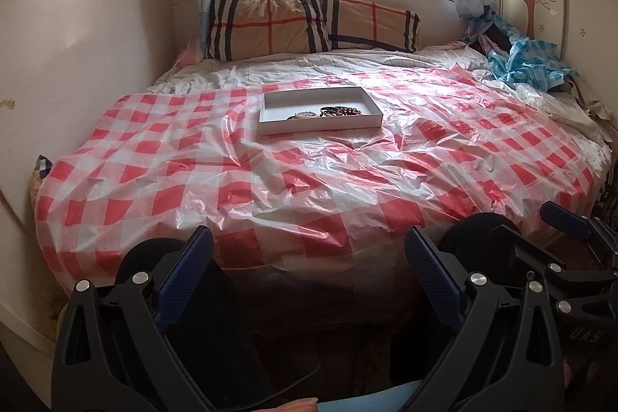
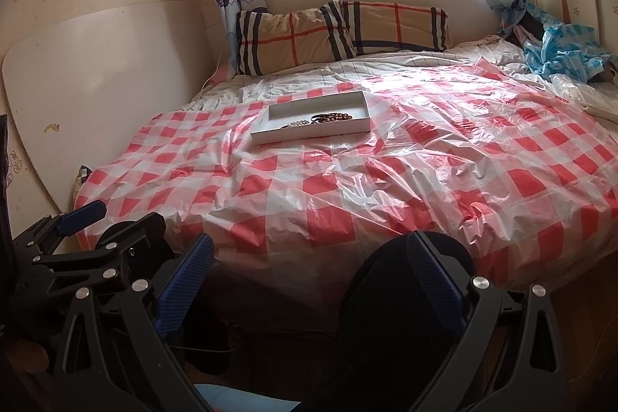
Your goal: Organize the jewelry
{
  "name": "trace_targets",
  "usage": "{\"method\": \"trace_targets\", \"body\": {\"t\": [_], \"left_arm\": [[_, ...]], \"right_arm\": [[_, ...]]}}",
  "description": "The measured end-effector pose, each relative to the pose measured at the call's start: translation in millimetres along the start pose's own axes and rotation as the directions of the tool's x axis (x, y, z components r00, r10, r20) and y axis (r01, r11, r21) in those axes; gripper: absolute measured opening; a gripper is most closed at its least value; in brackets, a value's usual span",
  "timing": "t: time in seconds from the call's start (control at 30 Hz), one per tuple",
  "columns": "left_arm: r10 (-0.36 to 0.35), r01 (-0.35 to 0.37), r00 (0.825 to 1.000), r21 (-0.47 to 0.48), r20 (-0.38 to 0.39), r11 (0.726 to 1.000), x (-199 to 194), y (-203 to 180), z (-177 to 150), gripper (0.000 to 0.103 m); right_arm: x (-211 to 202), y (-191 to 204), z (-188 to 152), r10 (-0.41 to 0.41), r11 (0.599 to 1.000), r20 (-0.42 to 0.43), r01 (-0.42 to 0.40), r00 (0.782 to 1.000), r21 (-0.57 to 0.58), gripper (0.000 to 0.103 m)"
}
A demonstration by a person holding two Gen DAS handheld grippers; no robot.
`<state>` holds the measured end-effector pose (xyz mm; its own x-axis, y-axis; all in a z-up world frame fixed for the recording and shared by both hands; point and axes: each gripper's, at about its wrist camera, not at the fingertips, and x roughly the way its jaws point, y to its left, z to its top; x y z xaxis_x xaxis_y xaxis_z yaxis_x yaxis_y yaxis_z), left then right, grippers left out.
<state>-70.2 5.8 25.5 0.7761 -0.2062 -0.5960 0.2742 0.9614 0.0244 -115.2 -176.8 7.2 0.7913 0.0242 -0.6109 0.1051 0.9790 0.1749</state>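
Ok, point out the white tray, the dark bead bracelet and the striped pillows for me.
white tray (image 1: 319,131), left wrist view, near wall.
dark bead bracelet (image 1: 342,111), left wrist view, middle of the beads.
striped pillows (image 2: 293,39), right wrist view, left pillow's face.

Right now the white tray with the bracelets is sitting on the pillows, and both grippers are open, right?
Not quite. The tray with the bracelets sits on the checked sheet, short of the pillows, as the left wrist view shows. Both grippers are open.

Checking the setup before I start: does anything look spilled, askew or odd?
Nothing spilled: the bead bracelets lie inside the shallow white cardboard tray. The tray sits slightly askew on the wrinkled red-checked plastic sheet. Crumpled blue-checked plastic is heaped in the far right corner.
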Motion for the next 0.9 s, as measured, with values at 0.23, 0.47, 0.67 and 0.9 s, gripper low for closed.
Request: {"method": "trace_targets", "body": {"t": [0.23,0.47,0.67,0.9], "left_arm": [[0.005,-0.005,1.0,-0.002,0.006,1.0,-3.2,0.3,1.5,0.095],[0.007,-0.007,1.0,-0.004,0.009,1.0,-5.7,-0.4,3.0,0.095],[0.01,-0.01,1.0,-0.004,0.009,1.0,-5.9,-0.5,2.9,0.095],[0.008,-0.008,1.0,-0.004,0.009,1.0,-5.7,-0.3,2.7,0.095]], "right_arm": [[-0.8,-1.0,-0.9,-0.001,1.0,0.003,0.001,1.0,0.001,0.096],[-1.3,-1.1,-1.2,0.0,1.0,0.003,0.0,1.0,0.001,0.096],[-2.5,-1.5,-1.6,0.0,1.0,0.003,0.0,1.0,0.001,0.096],[-4.6,-1.9,-2.4,-0.001,1.0,0.006,0.001,1.0,0.001,0.096]]}}
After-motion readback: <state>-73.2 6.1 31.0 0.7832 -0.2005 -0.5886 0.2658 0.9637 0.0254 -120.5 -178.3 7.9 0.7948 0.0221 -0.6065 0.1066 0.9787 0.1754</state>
